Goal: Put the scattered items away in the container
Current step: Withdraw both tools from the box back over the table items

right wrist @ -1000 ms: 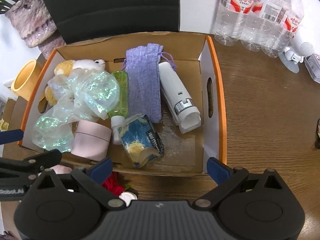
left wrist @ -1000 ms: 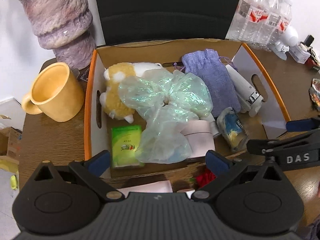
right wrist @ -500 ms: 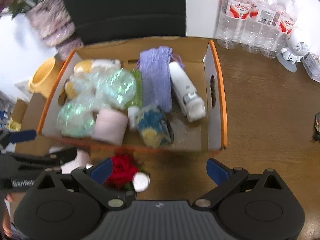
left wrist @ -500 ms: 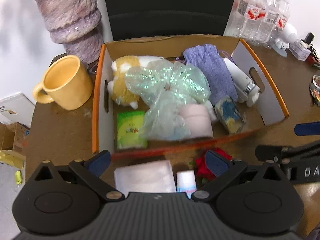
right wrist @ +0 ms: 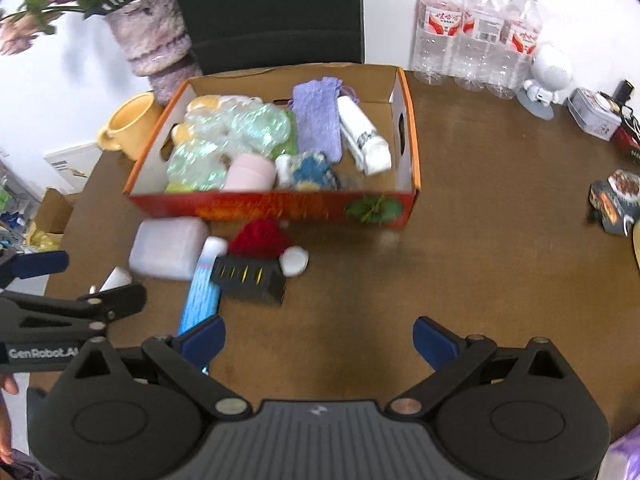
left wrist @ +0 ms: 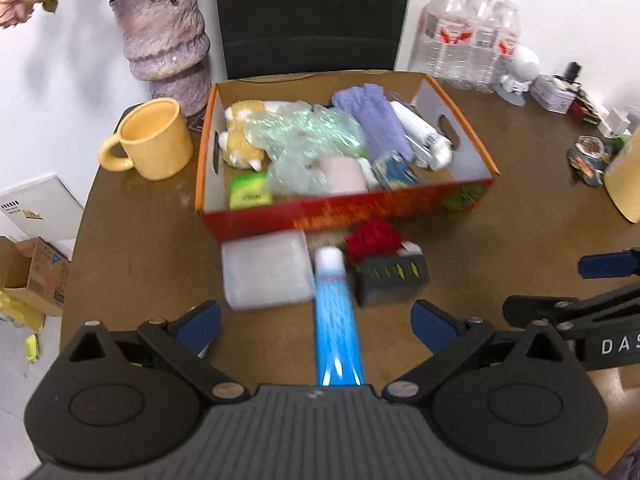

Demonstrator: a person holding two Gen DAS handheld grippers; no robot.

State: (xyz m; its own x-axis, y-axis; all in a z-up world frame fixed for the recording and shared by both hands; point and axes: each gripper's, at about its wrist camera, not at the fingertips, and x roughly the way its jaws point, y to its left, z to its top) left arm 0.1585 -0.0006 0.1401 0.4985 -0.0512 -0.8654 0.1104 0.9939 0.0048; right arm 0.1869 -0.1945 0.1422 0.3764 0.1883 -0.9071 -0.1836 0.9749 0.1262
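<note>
Both grippers hover empty, fingers spread wide: left gripper [left wrist: 316, 318] over the blue tube [left wrist: 336, 320], right gripper [right wrist: 320, 340] above bare surface [right wrist: 480, 264]. Leftovers sit just in front of the box [right wrist: 276, 202]: white pack [left wrist: 266, 268], tube, red rose [left wrist: 372, 238] on a dark block [left wrist: 390, 282], all crowded together (touching, likely). Risk: grabbing the tube nudges the block or pack. Box is nearly full; free floor only near its right wall. Open room to the right.
</note>
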